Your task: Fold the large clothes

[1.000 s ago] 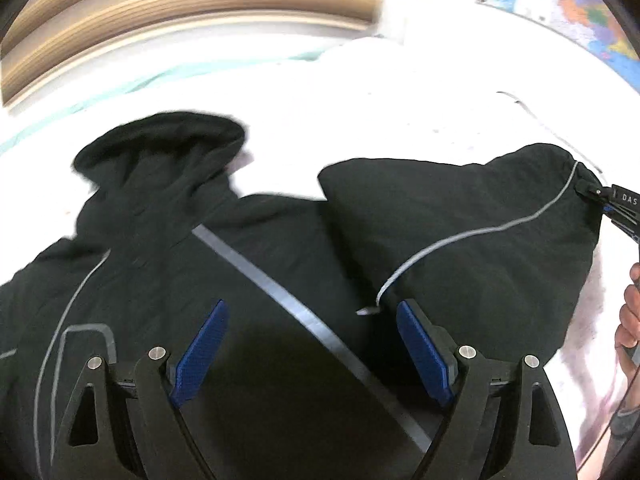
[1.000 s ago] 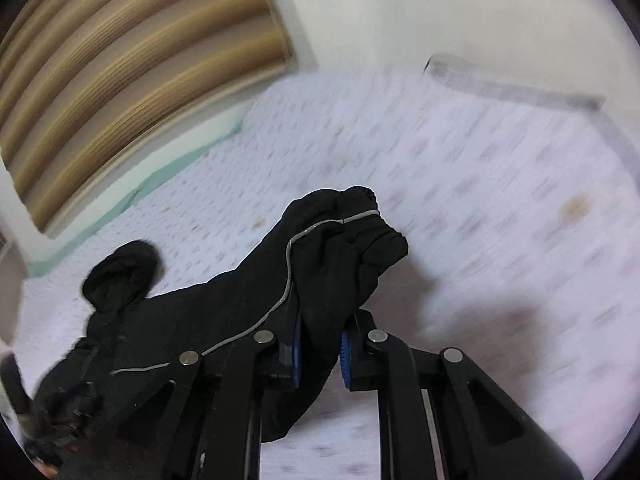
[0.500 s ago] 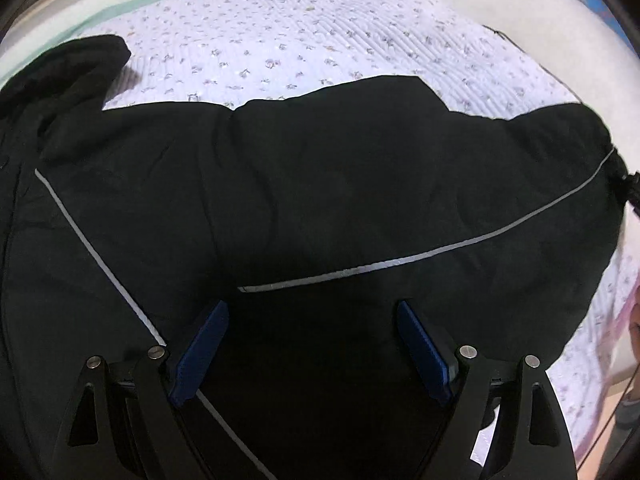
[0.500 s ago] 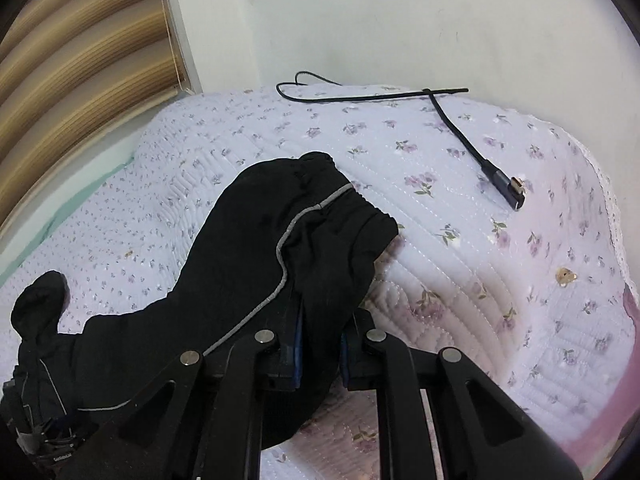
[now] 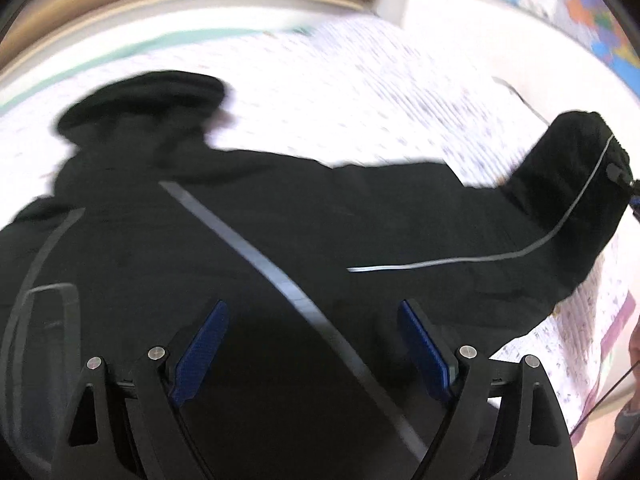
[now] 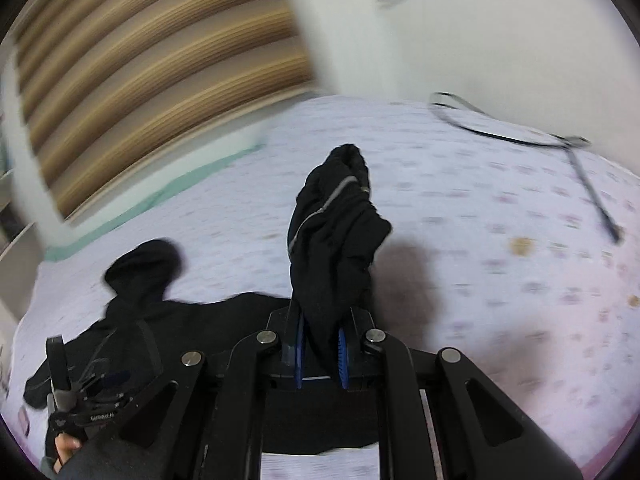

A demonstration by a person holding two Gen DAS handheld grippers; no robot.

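A black jacket (image 5: 280,220) with grey reflective stripes lies spread on the floral quilt, its hood (image 5: 140,96) at the far left. My left gripper (image 5: 312,308) hovers open just over the jacket's body, with nothing between its blue pads (image 5: 200,344). One sleeve (image 5: 560,200) stretches out to the right, where the right gripper (image 5: 624,178) holds its end. In the right wrist view my right gripper (image 6: 320,320) is shut on the sleeve cuff (image 6: 336,232), which stands bunched upright above the jaws. The left gripper (image 6: 76,396) and a hand show at the lower left there.
The quilted bed (image 6: 480,260) reaches a white wall on the right. A black cable (image 6: 520,140) lies near the far right corner. A slatted wooden headboard (image 6: 140,80) stands behind, and a coloured map (image 5: 580,8) hangs on the wall.
The right gripper has drawn the sleeve out to the right and raised it, so the cuff now stands up. The left gripper dipped close to the jacket and came back. Both views are blurred by motion.
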